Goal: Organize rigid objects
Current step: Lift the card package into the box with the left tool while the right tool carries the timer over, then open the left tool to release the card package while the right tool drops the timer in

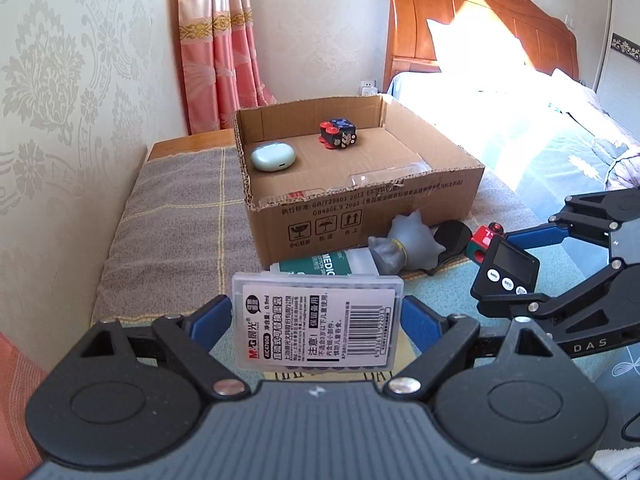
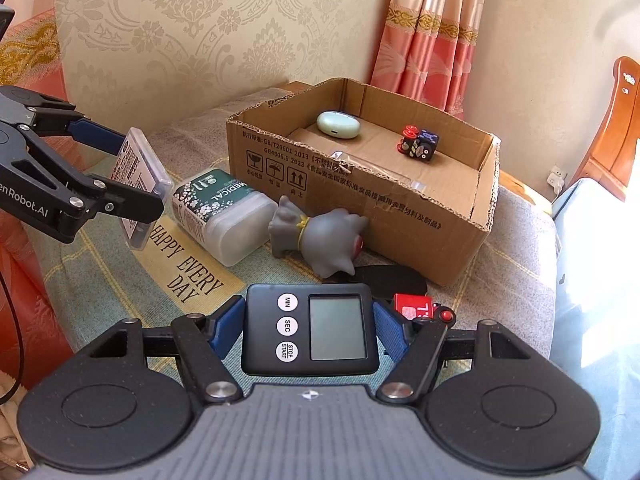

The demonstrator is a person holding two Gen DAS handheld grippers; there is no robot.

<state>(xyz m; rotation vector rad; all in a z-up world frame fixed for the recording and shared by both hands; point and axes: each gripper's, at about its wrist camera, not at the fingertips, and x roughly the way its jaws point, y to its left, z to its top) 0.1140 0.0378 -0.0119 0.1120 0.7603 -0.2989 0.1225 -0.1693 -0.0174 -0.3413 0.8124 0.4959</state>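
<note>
My left gripper is shut on a clear plastic refill case with a barcode label, held above the cloth; it also shows in the right wrist view. My right gripper is shut on a black digital timer, which also shows in the left wrist view. An open cardboard box stands ahead and holds a mint earbud case and a black-and-red fidget cube.
On the cloth in front of the box lie a medical cotton-swab box, a grey toy figure, a black disc and a red toy. A bed is on the right, a wall on the left.
</note>
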